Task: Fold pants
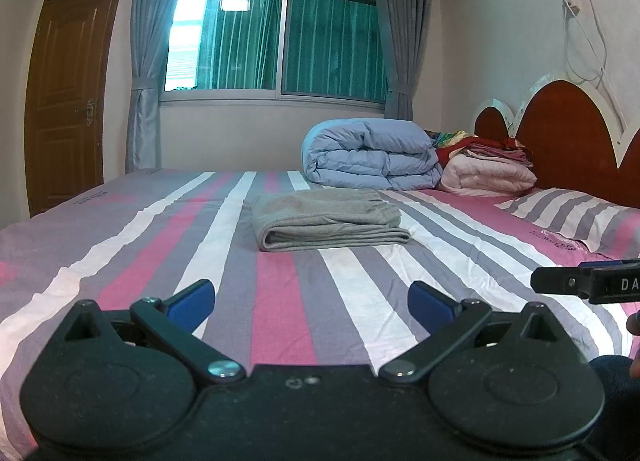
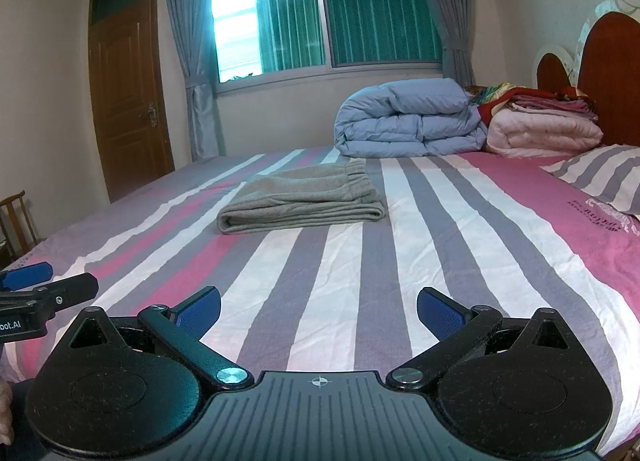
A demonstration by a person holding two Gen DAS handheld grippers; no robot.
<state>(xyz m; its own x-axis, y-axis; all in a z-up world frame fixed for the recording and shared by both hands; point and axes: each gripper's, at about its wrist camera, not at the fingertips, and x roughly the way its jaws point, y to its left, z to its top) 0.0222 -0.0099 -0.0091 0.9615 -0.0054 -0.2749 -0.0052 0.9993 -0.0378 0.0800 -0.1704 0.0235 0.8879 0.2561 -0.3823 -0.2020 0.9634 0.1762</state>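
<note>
Grey pants [image 1: 326, 219] lie folded in a neat rectangle on the striped bed [image 1: 280, 321], well ahead of both grippers; they also show in the right wrist view [image 2: 300, 201]. My left gripper [image 1: 312, 303] is open and empty, low over the near part of the bed. My right gripper [image 2: 319, 311] is open and empty too, held beside the left one. The right gripper's side shows at the right edge of the left wrist view [image 1: 588, 281], and the left gripper's side shows at the left edge of the right wrist view [image 2: 40, 289].
A folded blue duvet [image 1: 372, 155] and a pile of pink and red blankets [image 1: 488, 169] lie at the head of the bed by the red headboard [image 1: 568, 133]. A striped pillow [image 1: 576, 217] lies to the right. A wooden door [image 1: 68, 101] and a curtained window [image 1: 276, 37] stand behind.
</note>
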